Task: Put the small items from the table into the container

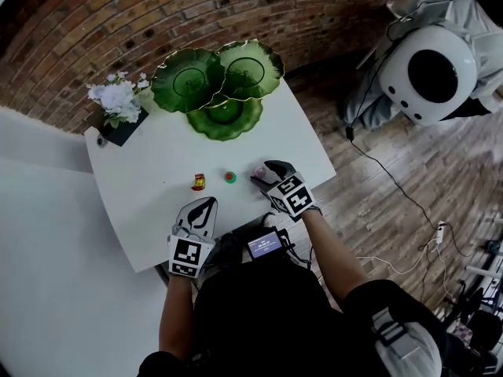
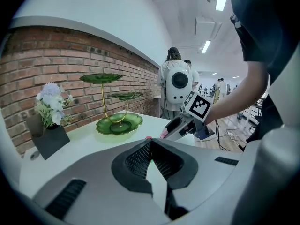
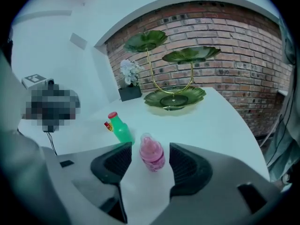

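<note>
Glossy green dishes point(image 1: 189, 79), rough brick wall point(image 1: 118, 14), smooth white table point(image 1: 157, 171).

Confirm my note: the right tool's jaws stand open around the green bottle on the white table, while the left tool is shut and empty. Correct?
One detail is off. The right gripper view shows the right tool open around the pink bottle; the green bottle stands apart, beyond its left jaw. The white table and the shut, empty left tool are as noted.

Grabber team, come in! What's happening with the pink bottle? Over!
Left gripper shut, empty. Right gripper open, pink bottle upright between jaws, not gripped. Green bottle nearby, clear of jaws.
</note>
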{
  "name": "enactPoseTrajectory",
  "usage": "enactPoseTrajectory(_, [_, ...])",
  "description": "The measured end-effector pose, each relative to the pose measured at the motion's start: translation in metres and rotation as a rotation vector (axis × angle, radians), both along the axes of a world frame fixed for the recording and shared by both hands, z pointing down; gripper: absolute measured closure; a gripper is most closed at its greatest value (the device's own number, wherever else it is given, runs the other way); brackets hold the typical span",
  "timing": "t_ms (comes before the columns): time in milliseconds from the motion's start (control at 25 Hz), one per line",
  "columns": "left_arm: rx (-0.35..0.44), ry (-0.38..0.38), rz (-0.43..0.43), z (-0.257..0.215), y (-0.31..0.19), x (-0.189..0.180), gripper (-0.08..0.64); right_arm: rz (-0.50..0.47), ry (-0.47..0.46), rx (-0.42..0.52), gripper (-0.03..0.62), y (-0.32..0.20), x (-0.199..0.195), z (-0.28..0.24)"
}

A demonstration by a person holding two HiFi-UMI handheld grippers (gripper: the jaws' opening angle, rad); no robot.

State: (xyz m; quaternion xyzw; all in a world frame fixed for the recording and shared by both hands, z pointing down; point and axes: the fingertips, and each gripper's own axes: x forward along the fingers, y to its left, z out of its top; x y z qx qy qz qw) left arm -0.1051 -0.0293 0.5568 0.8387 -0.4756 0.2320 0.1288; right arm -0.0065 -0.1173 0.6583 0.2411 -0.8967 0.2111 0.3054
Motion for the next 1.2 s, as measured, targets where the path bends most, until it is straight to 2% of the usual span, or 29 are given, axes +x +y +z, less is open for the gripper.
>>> enactPoseTrajectory(280, [-0.012, -0.01, 0.014, 0.002, 0.003, 0.001, 0.549, 0.01, 0.063, 0.018, 0.362, 0.003, 0.002, 0.011])
enactPoseTrajectory(360, [-0.012, -0.014, 0.02, 0.002, 0.004, 0.002, 0.549, 0.017, 0.071, 0.025, 0.419, 0.003, 0.005, 0.011])
enactPoseTrajectory(560, [0.001, -0.013, 0.026, -0.002, 0.002, 0.002, 0.549, 0.015, 0.08, 0.028, 0.422, 0.003, 0.007, 0.009])
enactPoseTrajectory(920, [0.043, 0.013, 0.031, -0.014, -0.007, 0.005, 0.549, 0.023, 0.018, 0.068, 0.422, 0.006, 0.004, -0.031])
enactPoseTrajectory(1200, [0.083, 0.029, 0.062, -0.025, -0.017, 0.015, 0.549, -0.002, -0.012, 0.134, 0.422, 0.008, 0.001, -0.071])
